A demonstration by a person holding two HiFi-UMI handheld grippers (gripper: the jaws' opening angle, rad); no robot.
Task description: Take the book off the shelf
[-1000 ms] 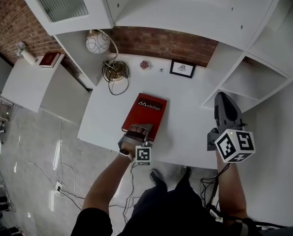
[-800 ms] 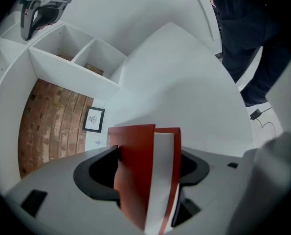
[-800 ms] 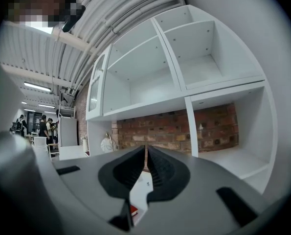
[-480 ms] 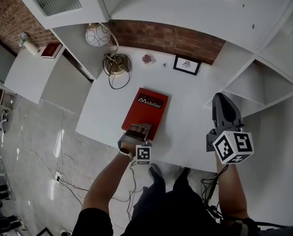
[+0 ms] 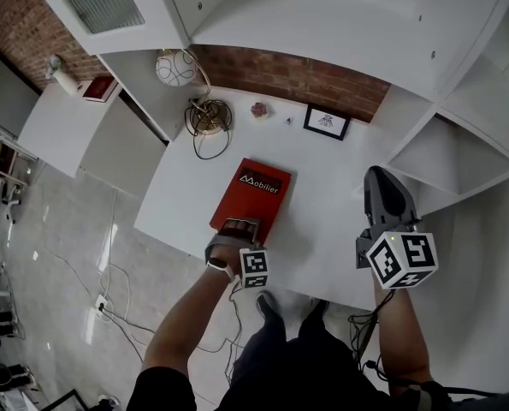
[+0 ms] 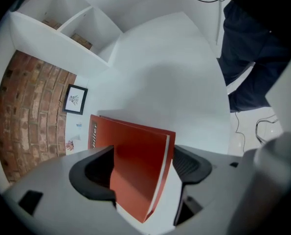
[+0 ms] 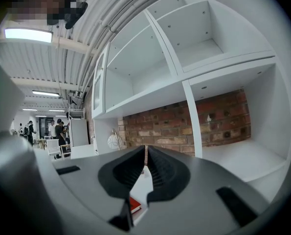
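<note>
A red book (image 5: pixel 256 197) with white lettering lies flat on the white desk (image 5: pixel 322 204). My left gripper (image 5: pixel 239 227) sits at the book's near edge. In the left gripper view the book (image 6: pixel 130 146) stands between the jaws of my left gripper (image 6: pixel 145 163), which are opening; a gap shows beside the right pad. My right gripper (image 5: pixel 382 178) hovers over the desk's right side, shut and empty. In the right gripper view my right gripper (image 7: pixel 146 163) points at the white shelves, and a corner of the book (image 7: pixel 134 204) shows below its jaws.
At the back of the desk stand a globe lamp (image 5: pixel 175 67) with a coiled cable (image 5: pixel 207 116), a small pink ornament (image 5: pixel 259 110) and a framed picture (image 5: pixel 326 122). White shelf compartments (image 5: pixel 442 152) rise at the right. Another red book (image 5: pixel 100 88) lies on the left cabinet.
The left gripper's jaws have spread wider around the book's near edge. The book lies in the same place on the desk. The right gripper has barely moved.
</note>
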